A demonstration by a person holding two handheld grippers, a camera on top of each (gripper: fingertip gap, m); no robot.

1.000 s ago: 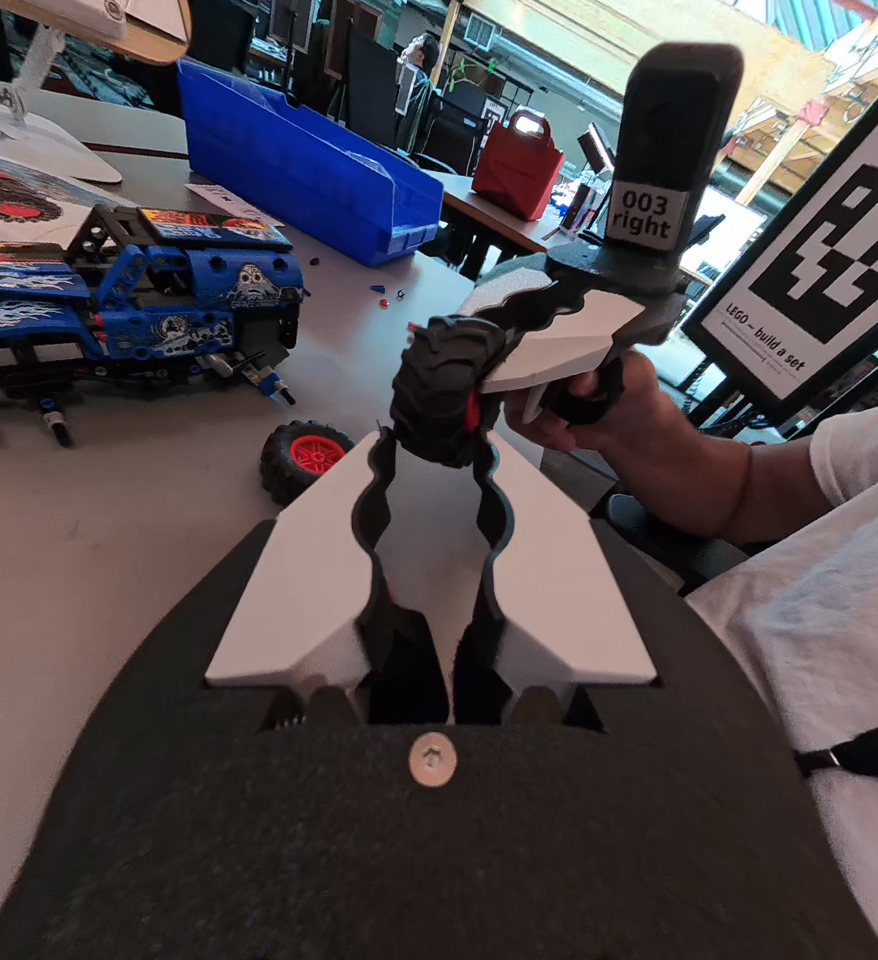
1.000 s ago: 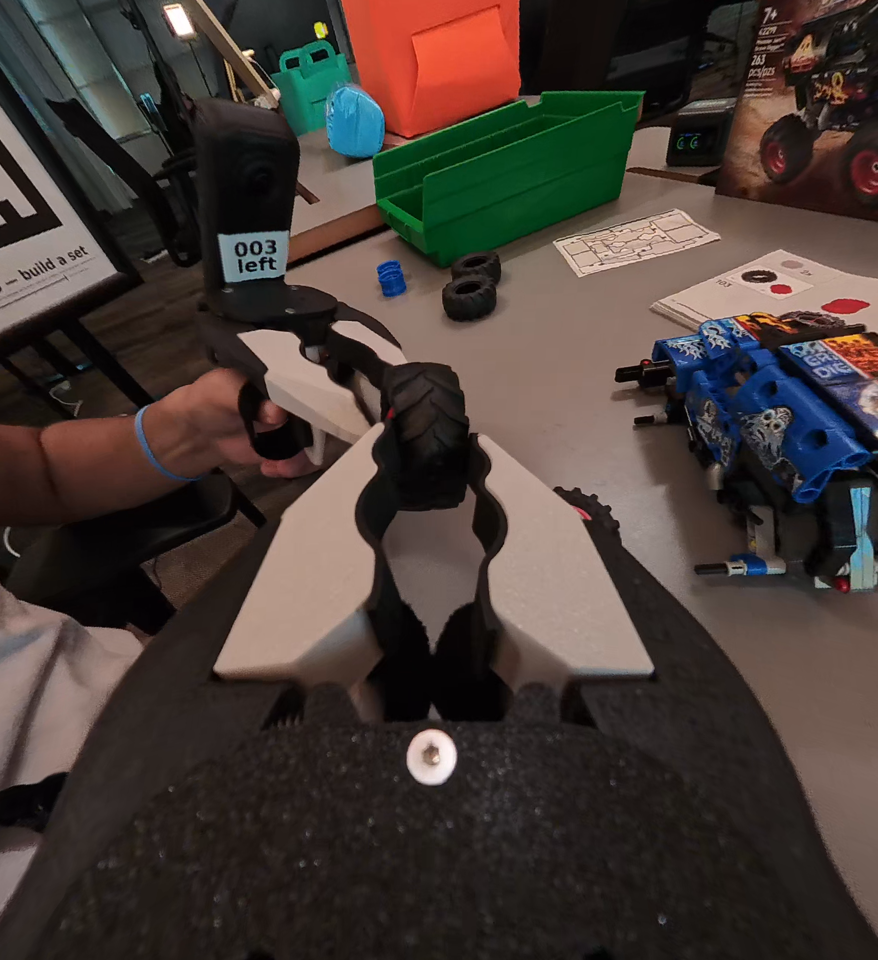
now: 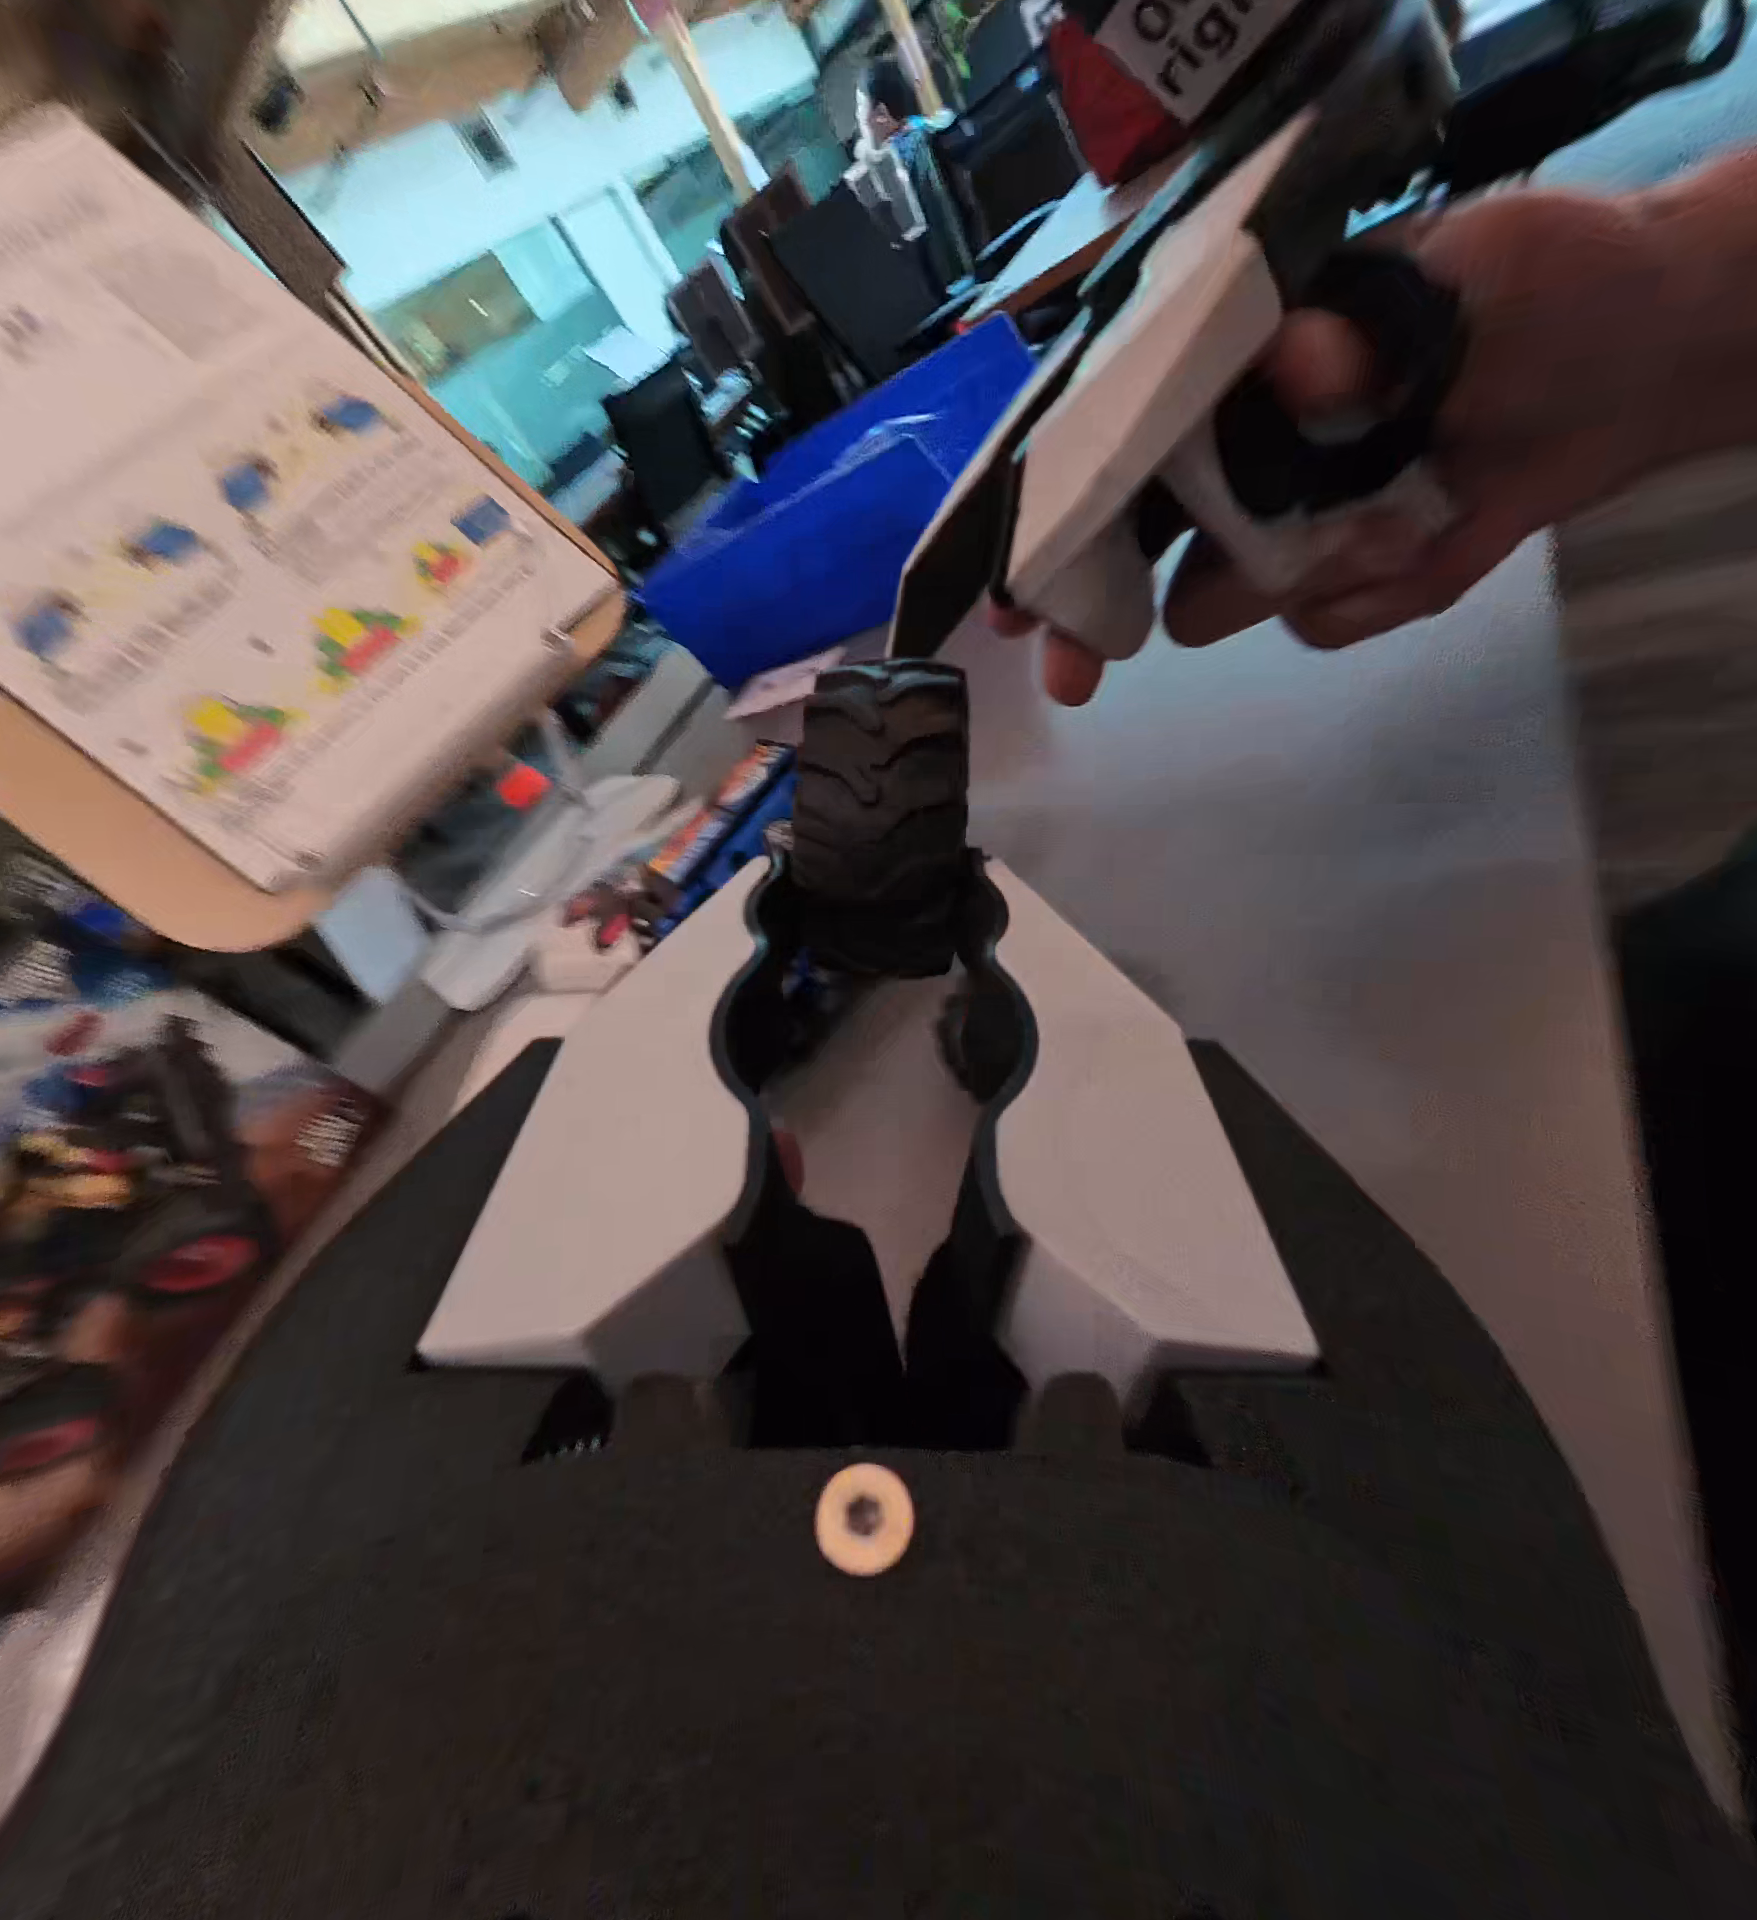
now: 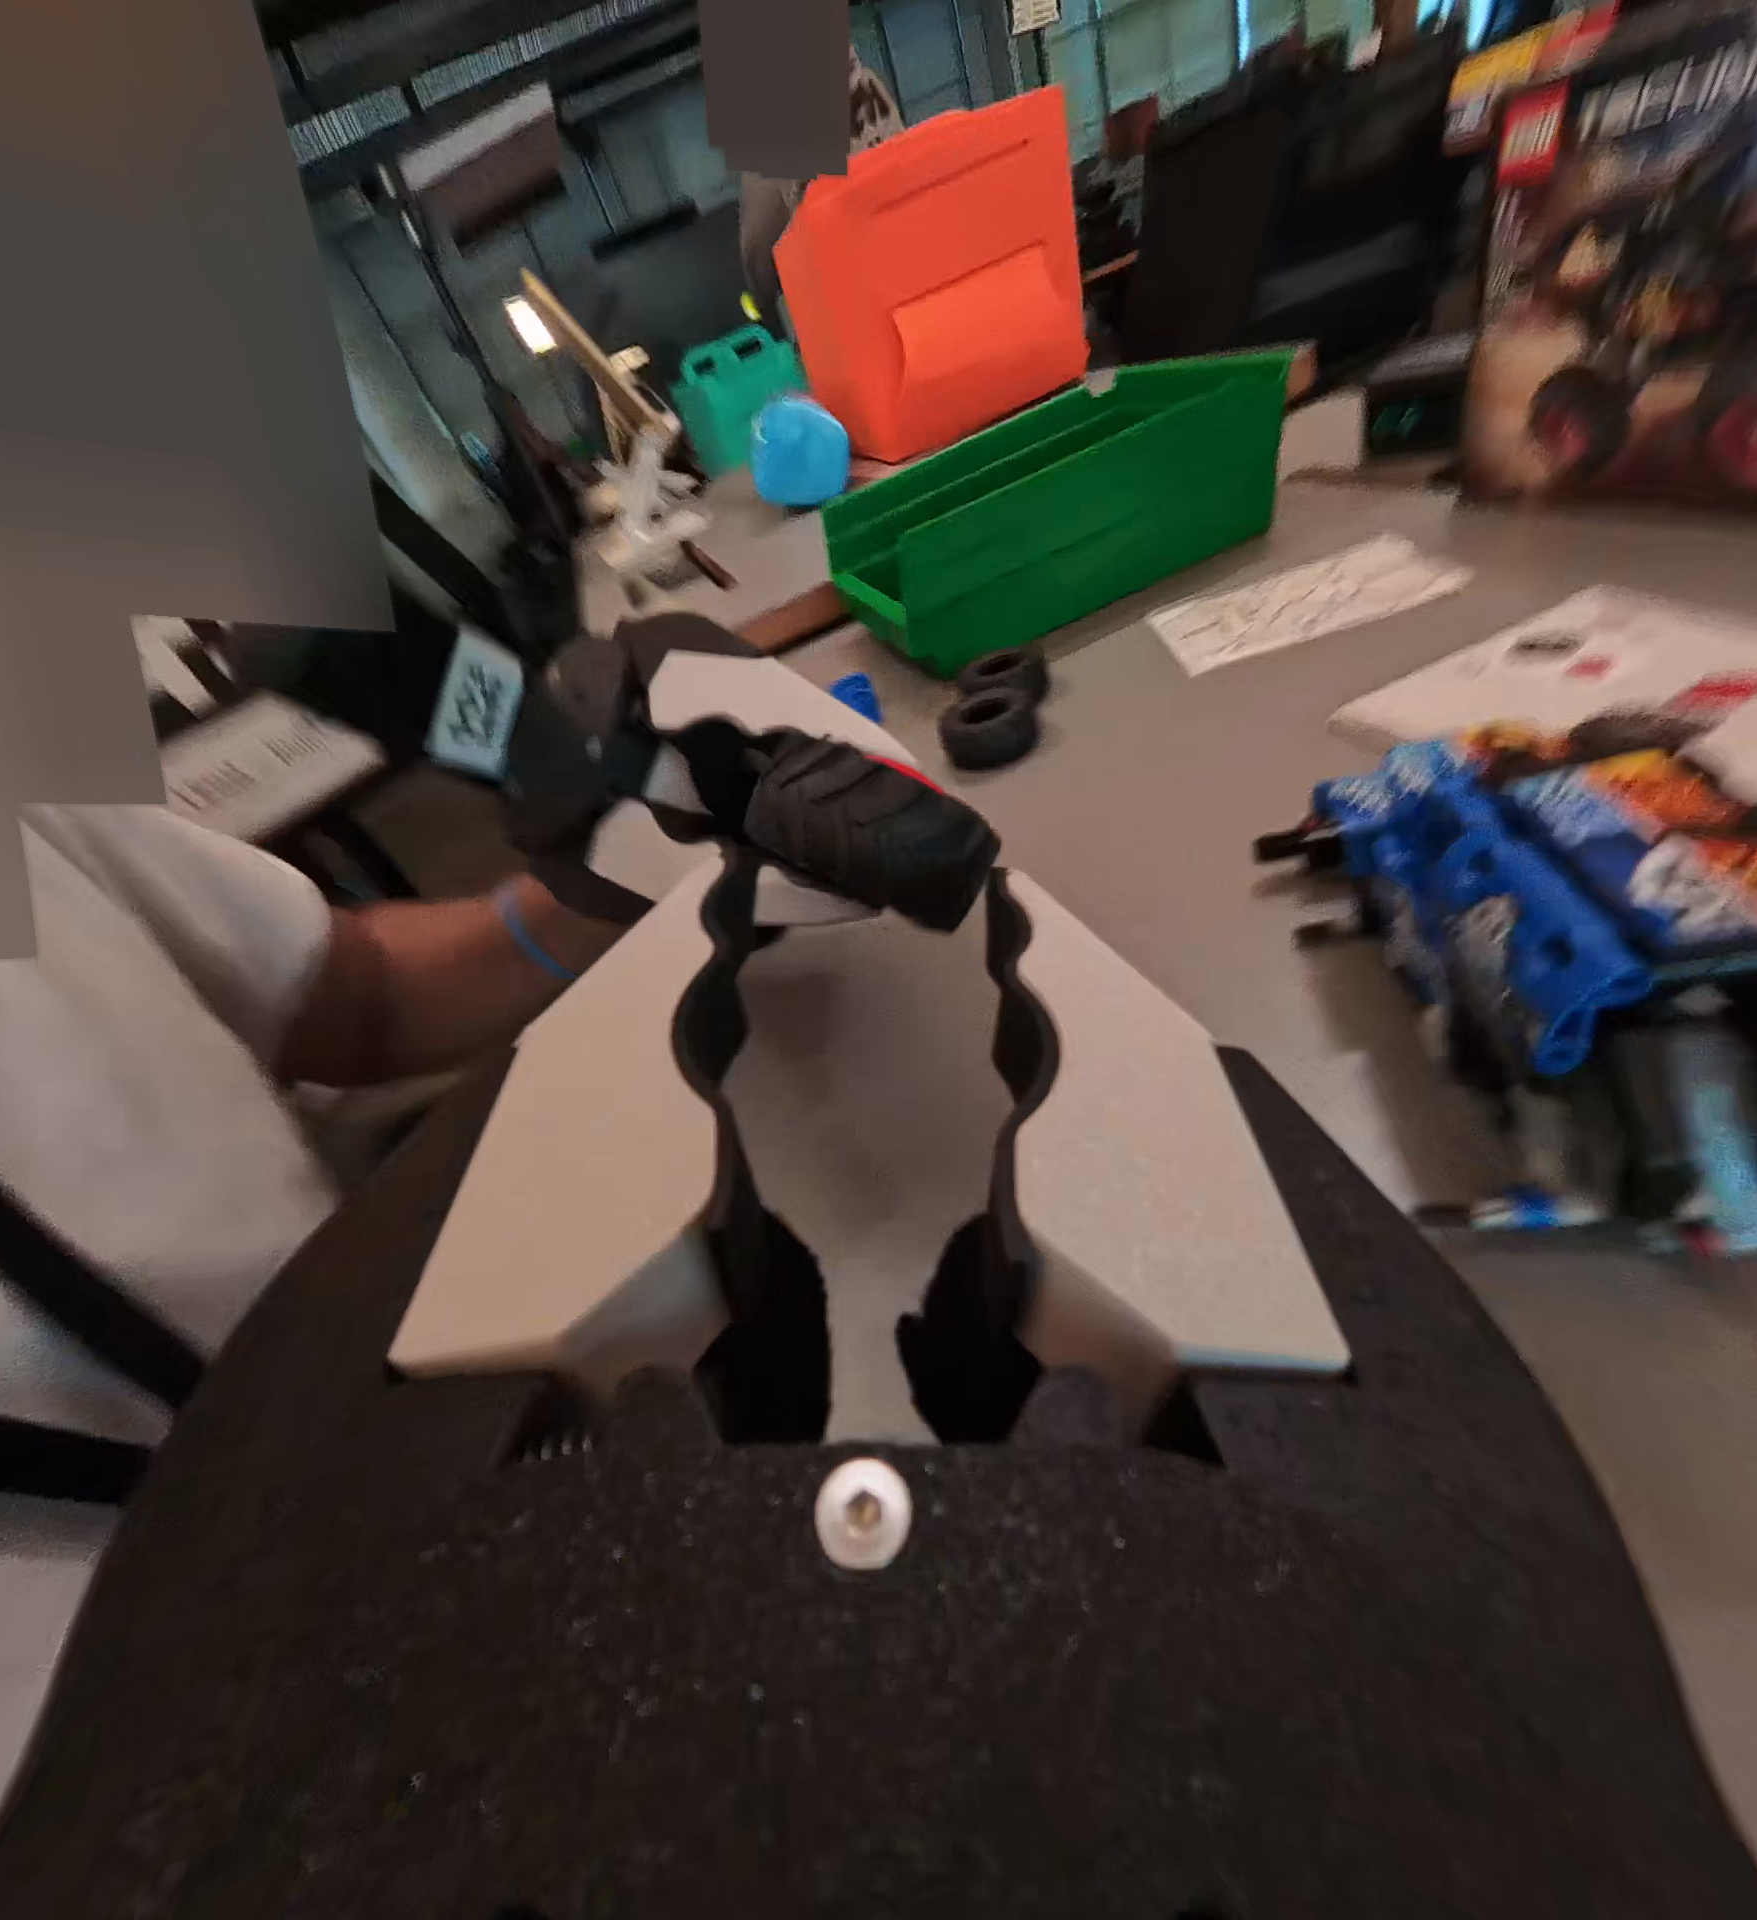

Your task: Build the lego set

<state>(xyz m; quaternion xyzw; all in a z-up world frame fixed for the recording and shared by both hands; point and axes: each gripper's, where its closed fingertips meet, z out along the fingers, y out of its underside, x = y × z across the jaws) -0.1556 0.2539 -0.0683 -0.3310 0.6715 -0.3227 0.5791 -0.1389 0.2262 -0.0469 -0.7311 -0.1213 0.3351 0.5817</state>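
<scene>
— Where was the wheel (image 3: 879,821) just then?

— Up off the table (image 4: 1217,831), pinched at the very tips of the left gripper (image 3: 874,914); its fingers were clenched on the black tyre tread, the red hub barely showing from the other side; the right gripper (image 4: 858,894) stood spread wide, holding nothing, its tips just beside the tyre.

— And the truck?

— The blue monster truck (image 4: 1580,914) lay near the table's right edge, bare axle pins pointing toward the middle; two spare tyres (image 4: 993,701) sat by the green bin (image 4: 1050,520) toward the far edge.

— What worried you?

— The grip was shallow; only the tips had the tyre, and rubber gives, so I judged a quick swing could roll it out and drop it off the near edge; both views were smeared, so I couldn't tell how squarely it sat; a crooked approach could jam the hub on its pin.
</scene>
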